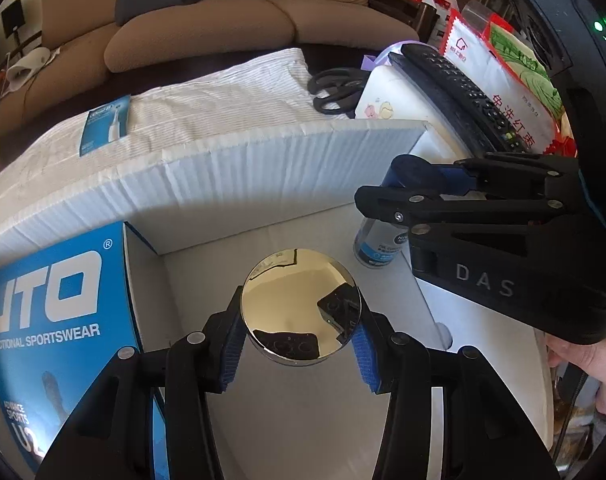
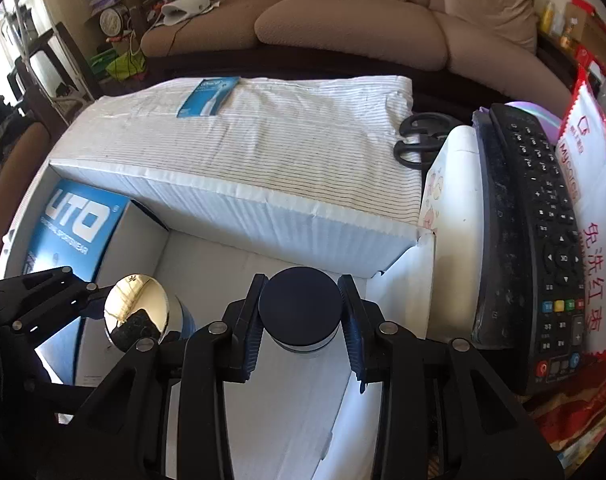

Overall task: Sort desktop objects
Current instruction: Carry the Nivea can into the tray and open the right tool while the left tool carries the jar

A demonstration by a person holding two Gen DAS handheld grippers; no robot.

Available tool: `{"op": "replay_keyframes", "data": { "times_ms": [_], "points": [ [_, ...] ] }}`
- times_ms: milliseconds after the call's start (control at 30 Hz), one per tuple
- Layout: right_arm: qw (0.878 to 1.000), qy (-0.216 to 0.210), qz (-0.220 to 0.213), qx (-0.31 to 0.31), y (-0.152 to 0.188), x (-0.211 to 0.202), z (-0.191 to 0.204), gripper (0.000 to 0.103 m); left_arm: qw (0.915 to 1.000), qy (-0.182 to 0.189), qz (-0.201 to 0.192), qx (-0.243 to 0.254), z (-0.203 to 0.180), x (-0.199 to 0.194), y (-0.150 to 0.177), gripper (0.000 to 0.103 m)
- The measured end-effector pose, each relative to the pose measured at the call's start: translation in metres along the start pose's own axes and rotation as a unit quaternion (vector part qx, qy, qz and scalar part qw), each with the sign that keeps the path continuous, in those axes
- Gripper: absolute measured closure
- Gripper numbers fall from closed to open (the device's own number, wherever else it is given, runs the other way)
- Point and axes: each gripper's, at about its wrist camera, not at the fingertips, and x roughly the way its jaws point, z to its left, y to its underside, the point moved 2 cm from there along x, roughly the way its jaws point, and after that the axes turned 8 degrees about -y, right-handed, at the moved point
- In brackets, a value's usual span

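Two claws hold jars over a white box (image 2: pixel 287 240) before a beige sofa (image 2: pixel 343 36).

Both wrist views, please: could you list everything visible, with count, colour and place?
Mirror-topped round jar: one, gold-chrome lid, inside white box, between left fingers.
Dark-blue-capped clear bottle: one, inside box, between right fingers.
White cardboard box: one, front.
Blue UTO carton: one, box's left.
Striped white cloth: one, behind box.
Blue toothbrush leaflet: one, on cloth.
Black scissors: one, right of cloth.
Black remote: one, right.
Red-white packet: one, far right.
Brown sofa: one, background.
Left gripper; right gripper: black.
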Motion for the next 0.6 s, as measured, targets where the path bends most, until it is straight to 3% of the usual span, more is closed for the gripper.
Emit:
{"op": "replay_keyframes", "data": {
  "times_ms": [233, 400, 500, 600],
  "points": [
    [0.997, 0.053, 0.017, -0.049, 0.004, 0.018, 0.011, 0.07, 0.9997, -0.003, 0.022, -0.008, -0.002, 0.014, 0.003, 0.054],
    [0.999, 0.033, -0.005, -0.021, 0.001, 0.002, 0.006, 0.068, 0.9993, -0.008, 0.035, -0.006, -0.007, 0.02, 0.003, 0.054],
    [0.999, 0.016, -0.038, 0.0, 0.001, -0.024, 0.0, 0.054, 0.9991, -0.01, 0.041, -0.01, -0.009, 0.024, 0.0, 0.054],
    [0.997, -0.008, -0.077, 0.027, 0.01, -0.062, -0.006, 0.053, 0.9986, -0.005, 0.047, -0.025, -0.011, 0.026, -0.005, 0.054]
  ]
}}
